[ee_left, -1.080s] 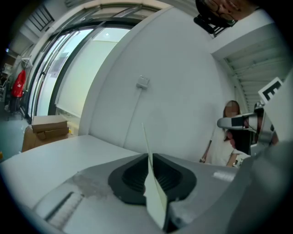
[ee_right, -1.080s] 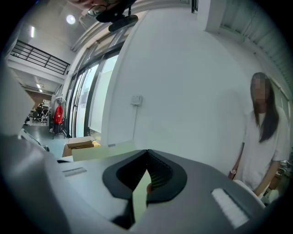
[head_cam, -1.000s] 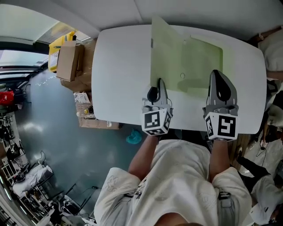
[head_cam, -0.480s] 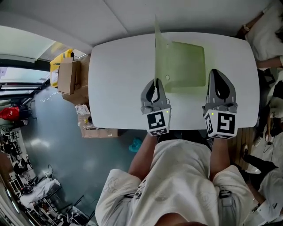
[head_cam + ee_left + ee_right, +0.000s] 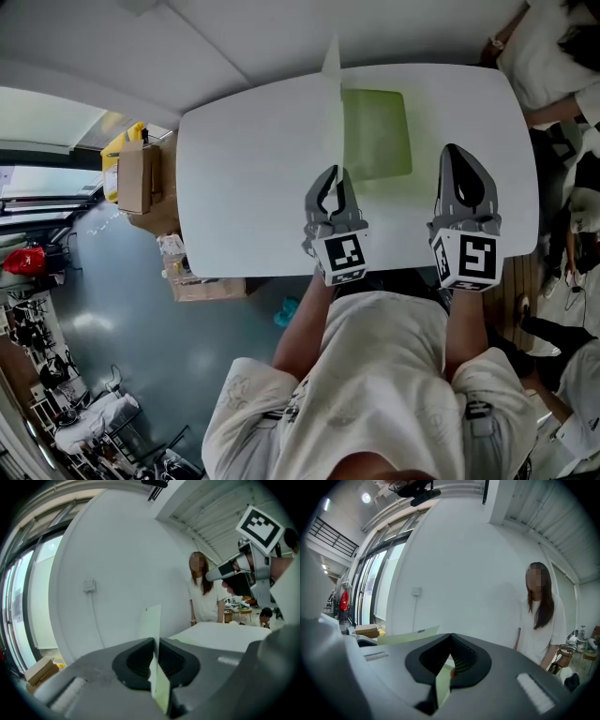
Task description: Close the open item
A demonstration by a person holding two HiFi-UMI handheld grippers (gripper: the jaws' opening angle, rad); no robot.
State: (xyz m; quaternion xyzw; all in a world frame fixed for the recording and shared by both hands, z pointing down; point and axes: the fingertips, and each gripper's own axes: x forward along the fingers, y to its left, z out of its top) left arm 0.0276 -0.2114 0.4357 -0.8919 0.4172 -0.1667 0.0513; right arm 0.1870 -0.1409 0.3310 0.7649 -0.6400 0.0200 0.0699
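Note:
A pale green folder (image 5: 375, 131) lies open on the white table (image 5: 253, 169). Its cover (image 5: 332, 84) stands on edge along the left side of the base. My left gripper (image 5: 328, 172) is shut on the near edge of that cover. In the left gripper view the thin sheet (image 5: 151, 620) runs between the closed jaws and rises past them. My right gripper (image 5: 457, 150) hovers right of the folder, jaws together. In its own view the tips (image 5: 450, 635) meet, with a green sliver low in the gap and the cover (image 5: 405, 636) to the left.
Cardboard boxes (image 5: 141, 173) and other clutter stand on the floor left of the table. People (image 5: 553, 56) are at the table's far right corner. A person in a white shirt (image 5: 536, 620) stands beyond the table by the white wall.
The cover has swung up from a broad leaning face to standing edge-on, with the left gripper still on it. The right gripper stayed put.

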